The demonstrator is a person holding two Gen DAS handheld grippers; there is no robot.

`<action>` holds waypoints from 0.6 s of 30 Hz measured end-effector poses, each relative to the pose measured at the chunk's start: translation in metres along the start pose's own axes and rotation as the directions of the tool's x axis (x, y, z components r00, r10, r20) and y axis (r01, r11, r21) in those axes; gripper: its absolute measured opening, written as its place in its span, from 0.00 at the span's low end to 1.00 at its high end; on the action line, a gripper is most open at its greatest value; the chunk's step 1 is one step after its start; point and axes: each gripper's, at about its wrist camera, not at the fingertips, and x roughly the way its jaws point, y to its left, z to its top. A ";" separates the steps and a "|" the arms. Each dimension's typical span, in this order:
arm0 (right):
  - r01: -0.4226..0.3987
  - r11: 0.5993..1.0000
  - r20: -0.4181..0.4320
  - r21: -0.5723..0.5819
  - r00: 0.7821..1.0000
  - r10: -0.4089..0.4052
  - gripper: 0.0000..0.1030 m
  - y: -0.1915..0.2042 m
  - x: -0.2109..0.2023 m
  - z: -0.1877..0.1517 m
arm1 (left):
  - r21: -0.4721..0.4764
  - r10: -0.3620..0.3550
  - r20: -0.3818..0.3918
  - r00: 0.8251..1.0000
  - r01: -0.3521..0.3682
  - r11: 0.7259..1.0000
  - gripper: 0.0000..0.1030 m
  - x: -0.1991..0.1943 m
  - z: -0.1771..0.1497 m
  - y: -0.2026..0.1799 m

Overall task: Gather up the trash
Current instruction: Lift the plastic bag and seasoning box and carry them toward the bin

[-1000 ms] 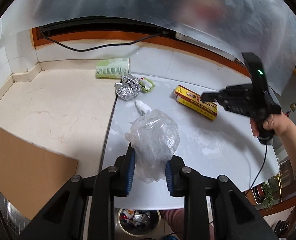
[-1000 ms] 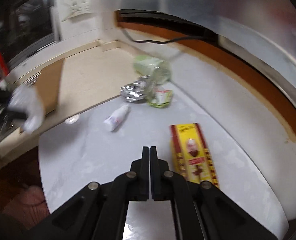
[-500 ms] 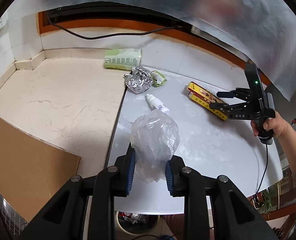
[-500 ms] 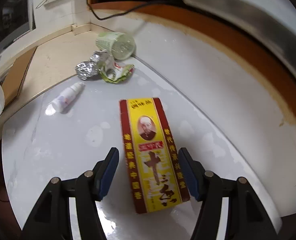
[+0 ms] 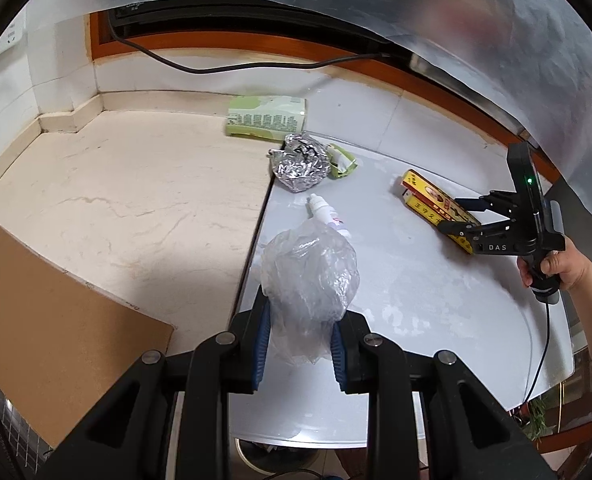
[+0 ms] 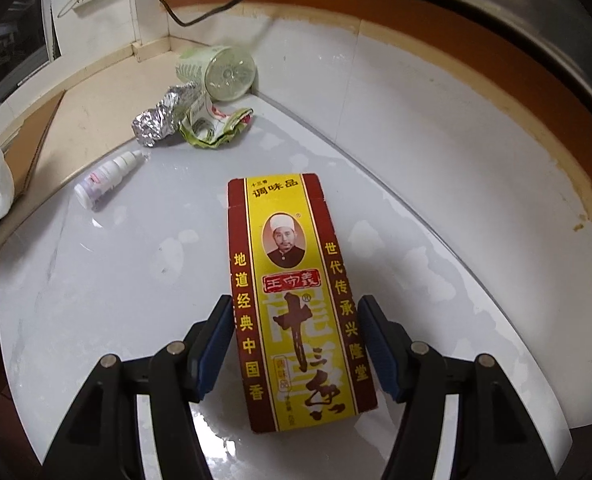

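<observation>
Trash was scattered over the white table (image 6: 95, 300), and the piece nearest to hand was a flat red-and-yellow seasoning box (image 6: 296, 300) lying between the jaws of the right gripper (image 6: 296, 344). Those jaws stood wide, one blue pad on each long side of the box; a narrow gap was seen at each pad, so no grip had yet been made. The box was judged to be light, thin card, probably empty and easily crushed, with a glossy face; a hold across its two long edges, near the end closest to the gripper, was judged soundest. On it could be read 调味品 at the far end, 王守義 on a red plate under a portrait oval, and columns 地道经典中国香 and 世代传承兴隆堂.

Beyond the jaws and to their left lay a small white dropper bottle (image 6: 105, 178), crumpled foil (image 6: 157, 122), a torn green wrapper (image 6: 215, 128) and a pale green cup (image 6: 219, 70) on its side; its print was too small to be read.

The left gripper (image 5: 300, 344) was closed narrowly on a crumpled clear plastic bag (image 5: 310, 272), soft, nearly weightless and slippery. "DAS" was printed on the right gripper's body in the left view.
</observation>
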 end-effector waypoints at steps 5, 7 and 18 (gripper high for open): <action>-0.010 0.999 0.020 0.044 1.000 0.009 0.59 0.002 -0.007 -0.008 | -0.021 0.017 0.001 1.000 -0.017 1.000 0.24 -0.002 -0.002 0.005; 0.007 0.999 0.041 0.042 0.999 -0.008 0.59 0.008 -0.015 -0.012 | -0.022 0.021 0.005 1.000 -0.021 1.000 0.24 -0.006 -0.005 0.005; -0.085 0.991 0.201 0.106 0.978 0.063 0.59 0.070 -0.104 -0.050 | 0.005 0.051 0.029 0.998 -0.051 0.999 0.24 -0.054 -0.050 0.005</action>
